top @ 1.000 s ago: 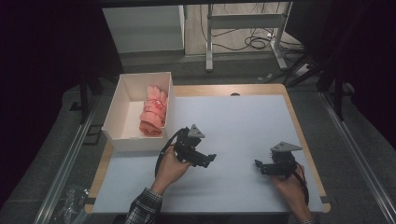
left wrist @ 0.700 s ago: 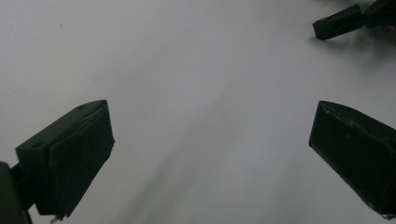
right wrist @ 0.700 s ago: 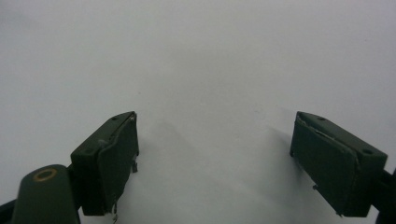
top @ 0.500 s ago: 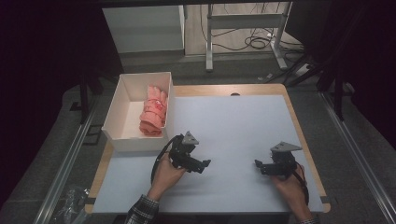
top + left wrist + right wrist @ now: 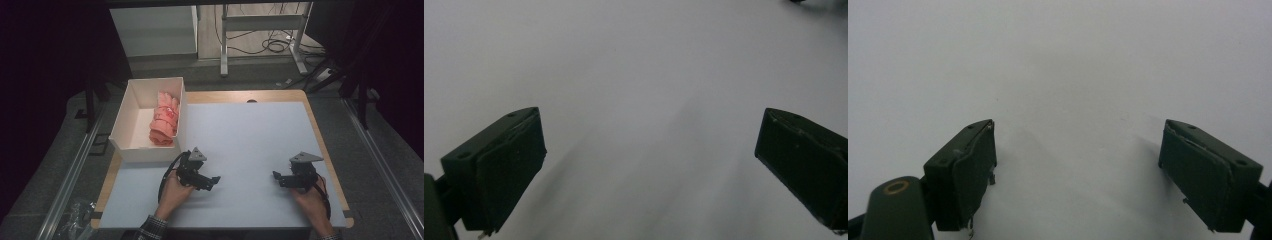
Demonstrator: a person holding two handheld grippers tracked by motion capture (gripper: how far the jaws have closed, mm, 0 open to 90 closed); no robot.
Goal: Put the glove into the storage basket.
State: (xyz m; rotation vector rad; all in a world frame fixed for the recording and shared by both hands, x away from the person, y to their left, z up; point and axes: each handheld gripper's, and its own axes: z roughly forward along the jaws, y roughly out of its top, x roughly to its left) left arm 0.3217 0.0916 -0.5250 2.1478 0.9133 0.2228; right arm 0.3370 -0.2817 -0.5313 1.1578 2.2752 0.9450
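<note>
Left tool nearer the person, gaping, empty; towel roll lengthwise in box.

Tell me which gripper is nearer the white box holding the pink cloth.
Left. The left gripper sits just past the near right corner of the white box, fingers open and empty. The right gripper is far across the table, near its right edge.

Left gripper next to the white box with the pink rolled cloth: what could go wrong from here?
1. The left gripper sits close to the near wall of the white rectangular box; a reach toward it could knock the box.
2. The pink rolled cloth lies against the box's right wall, so open jaws may catch the rim.
3. The left gripper's black cable loops near the box corner and might snag.
</note>
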